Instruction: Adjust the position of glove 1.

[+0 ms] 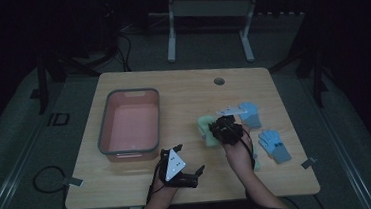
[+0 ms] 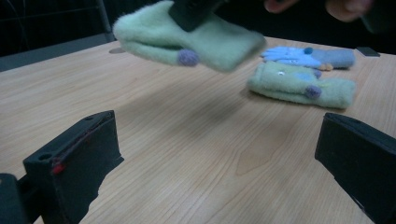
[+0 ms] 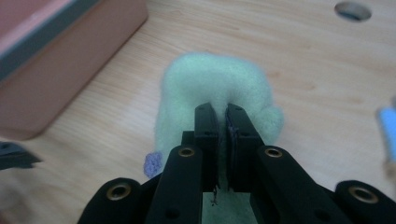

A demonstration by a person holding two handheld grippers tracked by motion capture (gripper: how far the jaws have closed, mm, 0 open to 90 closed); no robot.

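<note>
My right gripper (image 1: 224,126) (image 3: 222,112) is shut on a fluffy light-green mitten (image 3: 219,88) (image 1: 205,129) with a small purple pom-pom and holds it above the table, right of the bin. The left gripper view looks at this mitten (image 2: 187,39) hanging in the air. A second green mitten (image 2: 301,84) lies flat on the table behind it. Near the table's front edge my left gripper (image 1: 189,159) (image 2: 219,140) stands open, its jaws wide apart with nothing between them.
A pink bin with a grey rim (image 1: 105,118) stands on the table's left half. Two blue gloves (image 1: 249,113) (image 1: 274,145) lie at the right. A round cable hole (image 1: 219,81) sits near the far edge. A desk frame (image 1: 209,12) stands beyond the table.
</note>
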